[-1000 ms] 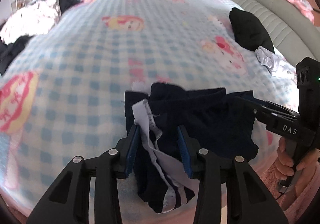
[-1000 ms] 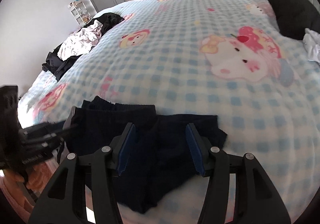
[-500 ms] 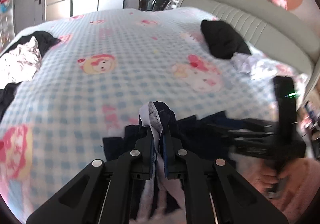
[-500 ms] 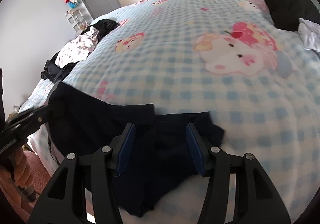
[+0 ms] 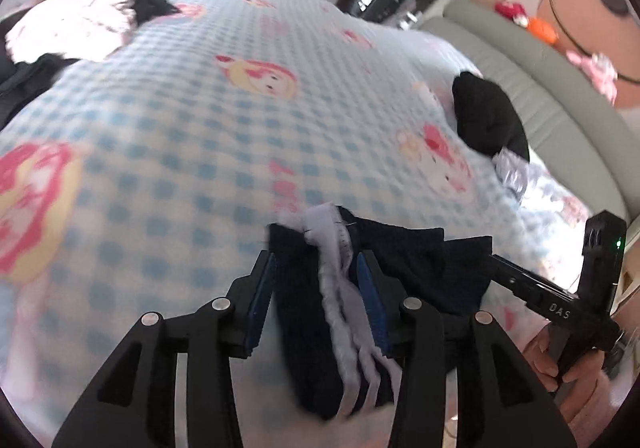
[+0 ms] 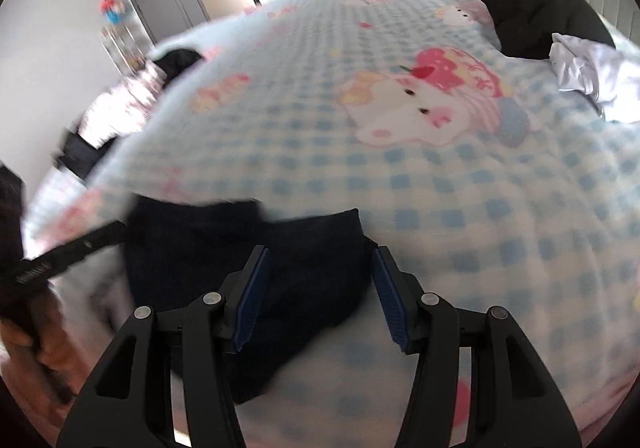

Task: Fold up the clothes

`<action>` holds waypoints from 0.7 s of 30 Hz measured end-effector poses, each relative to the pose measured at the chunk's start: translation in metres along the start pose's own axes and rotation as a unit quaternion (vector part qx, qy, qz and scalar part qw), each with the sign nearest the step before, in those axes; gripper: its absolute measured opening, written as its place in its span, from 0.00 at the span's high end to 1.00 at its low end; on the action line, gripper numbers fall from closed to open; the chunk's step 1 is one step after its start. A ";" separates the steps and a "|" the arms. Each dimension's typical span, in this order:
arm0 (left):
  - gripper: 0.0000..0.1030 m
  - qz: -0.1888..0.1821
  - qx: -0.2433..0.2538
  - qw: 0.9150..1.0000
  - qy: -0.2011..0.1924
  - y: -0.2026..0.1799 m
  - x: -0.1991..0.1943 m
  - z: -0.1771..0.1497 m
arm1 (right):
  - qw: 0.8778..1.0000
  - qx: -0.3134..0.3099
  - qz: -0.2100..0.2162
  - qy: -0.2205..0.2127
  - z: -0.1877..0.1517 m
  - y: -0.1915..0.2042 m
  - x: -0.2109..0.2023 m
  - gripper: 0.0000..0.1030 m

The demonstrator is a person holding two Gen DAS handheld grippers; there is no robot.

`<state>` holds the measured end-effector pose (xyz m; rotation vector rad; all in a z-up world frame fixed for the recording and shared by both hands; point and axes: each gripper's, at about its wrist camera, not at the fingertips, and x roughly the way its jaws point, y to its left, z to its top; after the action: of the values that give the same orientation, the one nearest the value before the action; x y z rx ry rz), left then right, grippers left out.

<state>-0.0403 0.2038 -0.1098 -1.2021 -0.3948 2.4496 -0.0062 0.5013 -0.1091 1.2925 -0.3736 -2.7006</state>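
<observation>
- Dark navy folded garment (image 5: 316,332): near end hidden behind the black gripper arms
- Pink-and-black clothes pile (image 6: 120,107), far left: blurred, cut off

Navy garment (image 5: 316,312), white-lined, on bedspread

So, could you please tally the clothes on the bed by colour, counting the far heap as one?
Navy: 1, the garment by the grippers
Black: 1, the piece near the headboard
White: 1, the crumpled item beside it
Mixed heap: 1
Total: 4
</observation>
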 end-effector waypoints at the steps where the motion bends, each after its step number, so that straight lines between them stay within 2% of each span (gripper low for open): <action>1: 0.57 -0.004 -0.001 1.000 0.003 0.003 -0.006 -0.002 | 1.000 0.000 0.012 0.000 -0.002 0.003 -0.004 0.47; 4: 0.60 -0.027 0.018 0.999 0.002 0.003 -0.014 -0.005 | 0.999 -0.013 0.034 0.011 -0.004 0.017 0.001 0.41; 8: 0.62 -0.051 0.020 0.998 0.020 -0.005 0.000 -0.008 | 0.997 -0.065 0.014 0.028 -0.002 0.043 0.023 0.41; 11: 0.65 -0.038 0.024 0.998 0.048 -0.008 0.019 -0.016 | 0.995 -0.084 -0.029 0.049 -0.007 0.047 0.040 0.44; 13: 0.66 -0.034 0.030 0.997 0.055 -0.010 0.023 -0.020 | 0.991 -0.091 -0.071 0.062 -0.015 0.041 0.047 0.47; 14: 0.66 -0.037 0.035 0.997 0.057 -0.012 0.023 -0.021 | 0.991 -0.089 -0.077 0.062 -0.018 0.038 0.046 0.47; 17: 0.64 -0.076 0.067 0.993 0.057 -0.023 0.013 -0.021 | 0.995 -0.052 -0.070 0.046 -0.018 0.027 0.029 0.47; 19: 0.63 -0.059 0.076 0.994 0.053 -0.027 0.013 -0.020 | 0.997 -0.035 -0.056 0.030 -0.012 0.026 0.018 0.45; 21: 0.63 -0.049 0.052 0.996 0.061 -0.019 0.020 -0.020 | 0.999 -0.025 -0.044 0.015 -0.007 0.026 0.009 0.43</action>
<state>-0.0310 0.2315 -0.1275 -1.2512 -0.2805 2.2705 -0.0065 0.4728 -0.1125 1.3646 -0.2512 -2.7390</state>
